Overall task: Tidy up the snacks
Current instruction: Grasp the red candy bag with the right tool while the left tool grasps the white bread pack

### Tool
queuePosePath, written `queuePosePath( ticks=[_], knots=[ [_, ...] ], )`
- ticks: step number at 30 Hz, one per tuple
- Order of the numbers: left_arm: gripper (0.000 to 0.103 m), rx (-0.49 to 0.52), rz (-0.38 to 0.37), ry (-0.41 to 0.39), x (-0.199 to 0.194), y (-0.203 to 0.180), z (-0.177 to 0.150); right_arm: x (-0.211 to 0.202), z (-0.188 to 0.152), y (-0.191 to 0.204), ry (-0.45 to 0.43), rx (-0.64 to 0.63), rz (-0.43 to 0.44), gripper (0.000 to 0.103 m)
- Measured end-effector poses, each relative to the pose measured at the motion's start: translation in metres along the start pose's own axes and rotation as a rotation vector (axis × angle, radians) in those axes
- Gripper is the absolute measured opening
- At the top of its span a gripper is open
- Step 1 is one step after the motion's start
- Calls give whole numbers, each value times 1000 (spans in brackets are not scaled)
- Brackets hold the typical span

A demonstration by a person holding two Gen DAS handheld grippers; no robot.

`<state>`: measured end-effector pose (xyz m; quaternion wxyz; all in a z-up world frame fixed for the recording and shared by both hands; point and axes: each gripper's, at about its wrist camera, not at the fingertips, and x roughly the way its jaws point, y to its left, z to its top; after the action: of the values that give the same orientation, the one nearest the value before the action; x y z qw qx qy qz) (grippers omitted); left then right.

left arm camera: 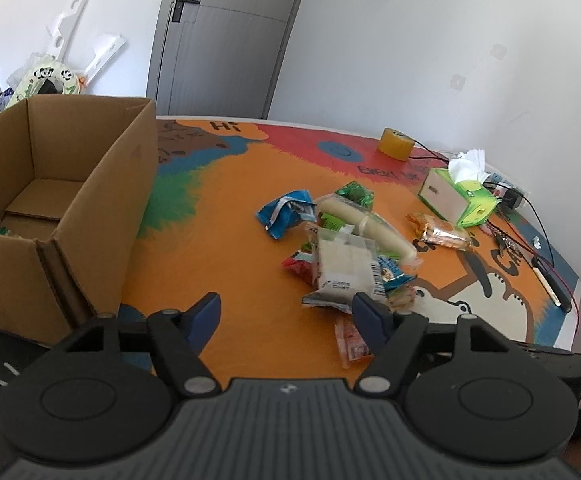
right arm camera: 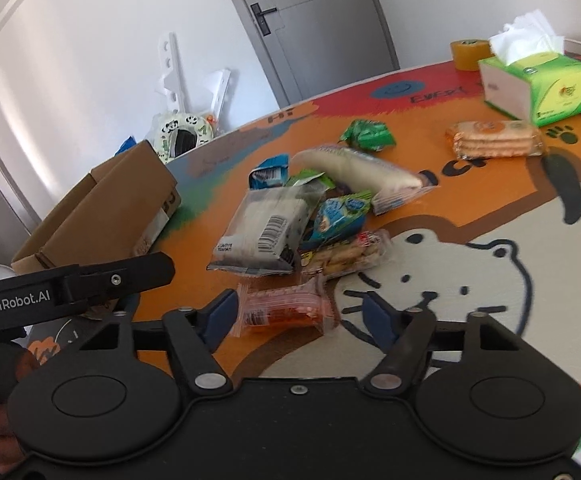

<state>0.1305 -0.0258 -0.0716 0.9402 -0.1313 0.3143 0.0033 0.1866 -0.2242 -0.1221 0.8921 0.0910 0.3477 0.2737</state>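
Several snack packets lie in a pile on the orange cartoon table mat (left arm camera: 242, 264): a clear packet of white cake (left arm camera: 344, 268), a long white roll (left arm camera: 364, 226), a blue packet (left arm camera: 284, 212) and a green one (left arm camera: 354, 194). My left gripper (left arm camera: 286, 316) is open over bare mat, its right finger beside the pile's near edge. An open cardboard box (left arm camera: 50, 184) stands to its left. In the right wrist view, my right gripper (right arm camera: 300, 314) is open astride a red clear packet (right arm camera: 282, 308); the right pad stands apart from it. The pile (right arm camera: 266, 232) lies just beyond.
A wrapped biscuit pack (right arm camera: 494, 140) lies apart near a green tissue box (right arm camera: 538, 88). A yellow tape roll (left arm camera: 395, 143), cables and a pen (left arm camera: 550, 280) sit along the table's right edge. The left gripper's body (right arm camera: 70, 292) crosses the right view's left side.
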Motion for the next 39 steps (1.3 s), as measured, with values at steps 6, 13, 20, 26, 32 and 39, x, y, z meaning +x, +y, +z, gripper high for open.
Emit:
queuePosePath(
  ticks=[6,13,20,26,32,39],
  knots=[
    [72,4,-4,17,10,-1,1,3,1,-1,-8,-12,10,36],
    [72,32,-14,41,24,-14,2,-6,-1,-13,-21,11,19,26],
    [74,71,-23,47,35,-33,4,-21,-1,-34,-55,55,-6,23],
    [75,97,-24,59,48,-49,4,-35,0,-60,-93,113,-62,23],
    [76,108,-9,73,61,-58,1,-45,0,-80,-123,157,-112,23],
    [76,112,3,78,72,-64,-3,-52,-2,-90,-142,193,-144,23]
  ],
)
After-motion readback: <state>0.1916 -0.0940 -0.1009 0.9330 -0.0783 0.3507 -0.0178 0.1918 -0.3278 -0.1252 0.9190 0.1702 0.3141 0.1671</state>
